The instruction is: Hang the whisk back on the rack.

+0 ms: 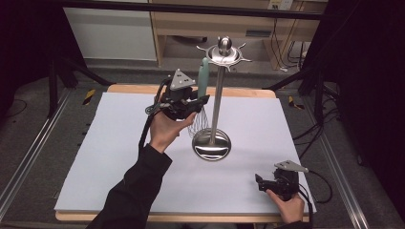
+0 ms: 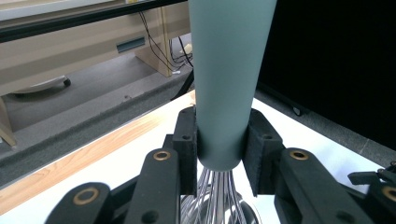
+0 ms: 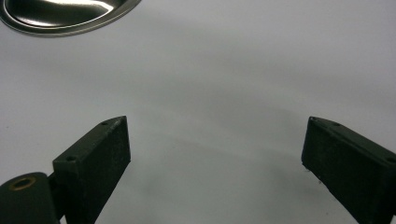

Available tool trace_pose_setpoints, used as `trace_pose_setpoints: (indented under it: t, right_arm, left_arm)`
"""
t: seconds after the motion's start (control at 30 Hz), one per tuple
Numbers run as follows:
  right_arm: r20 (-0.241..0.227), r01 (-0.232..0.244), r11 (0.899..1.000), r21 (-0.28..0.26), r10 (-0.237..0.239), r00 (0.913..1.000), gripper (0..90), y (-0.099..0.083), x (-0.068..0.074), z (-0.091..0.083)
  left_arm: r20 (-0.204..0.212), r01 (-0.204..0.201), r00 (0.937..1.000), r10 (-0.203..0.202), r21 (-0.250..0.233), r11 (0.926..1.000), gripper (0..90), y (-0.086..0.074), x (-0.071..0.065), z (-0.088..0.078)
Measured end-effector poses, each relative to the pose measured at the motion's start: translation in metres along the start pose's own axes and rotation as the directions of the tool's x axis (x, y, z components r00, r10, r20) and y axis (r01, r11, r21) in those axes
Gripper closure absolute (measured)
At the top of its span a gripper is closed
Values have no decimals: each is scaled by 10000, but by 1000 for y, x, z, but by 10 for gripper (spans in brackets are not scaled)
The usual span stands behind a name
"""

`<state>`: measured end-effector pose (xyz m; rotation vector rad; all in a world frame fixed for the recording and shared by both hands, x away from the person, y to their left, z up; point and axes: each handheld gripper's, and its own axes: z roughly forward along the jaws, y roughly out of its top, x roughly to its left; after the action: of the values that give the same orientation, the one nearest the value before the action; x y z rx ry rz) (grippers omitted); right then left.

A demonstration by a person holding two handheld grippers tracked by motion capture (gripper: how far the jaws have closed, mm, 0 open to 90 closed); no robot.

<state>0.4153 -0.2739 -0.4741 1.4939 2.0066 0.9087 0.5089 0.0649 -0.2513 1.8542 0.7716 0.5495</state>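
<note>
Whisk (image 1: 202,90): we see it upright, teal handle up, wire loops down, just left of the stand's pole and above its base.
Whisk axis: we read it as near vertical, roughly parallel to the pole.
Handle top: it reaches up close under the hook crown (image 1: 224,53); we cannot tell whether it is hooked on or merely near.
Left hand-held gripper (image 1: 198,102): it comes in level from the left; in the left gripper view both pads (image 2: 187,140) press the lower end of the handle (image 2: 226,79), clamped on the whisk.
Stand (image 1: 217,95): steel pole on a round base (image 1: 211,144), mid-table.
Key relation: we judge the hooks lie above and slightly right of the grip, so the coming move is along the handle's axis.
Right hand-held gripper (image 1: 260,182): it rests at the near right of the table (image 1: 119,157), jaws spread wide, nothing between them.
Nearer hand: the left; the right is well apart from the whisk.
</note>
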Motion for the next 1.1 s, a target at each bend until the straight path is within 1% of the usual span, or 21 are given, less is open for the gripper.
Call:
trace_pose_setpoints:
  t: [0.07, 0.3, 0.53, 0.63, 0.83, 1.0, 1.1]
  right_arm:
    - [-8, -27, 10000, 8, 27, 10000, 84, 0, 0, 0]
    - [-50, -120, 9999, 44, 121, 9999, 84, 0, 1, 0]
    - [-16, -98, 9999, 71, 98, 10000, 84, 0, 1, 1]
    - [-19, -102, 9999, 83, 102, 9999, 84, 0, 1, 2]
    - [-13, -95, 9999, 90, 95, 10000, 84, 0, 1, 2]
    - [-11, -95, 9999, 103, 95, 10000, 84, 0, 1, 2]
    - [-28, -3, 10000, 67, 3, 10000, 83, 0, 0, 2]
  left_arm:
    - [2, 73, 10000, -73, -84, 9999, 690, 0, -1, 2]
    - [-4, -60, 10000, 60, -163, 9998, 690, -1, 1, 5]
    - [80, -29, 10000, 32, -344, 9994, 689, -1, 1, 10]
    - [-5, -146, 9999, 146, -393, 9991, 687, -1, 2, 11]
    - [29, -138, 9999, 140, -422, 9990, 685, -2, 2, 11]
    - [-54, -272, 9996, 270, -416, 9988, 683, -2, 3, 11]
    - [-134, -293, 9995, 287, -492, 9984, 648, -3, 2, 10]
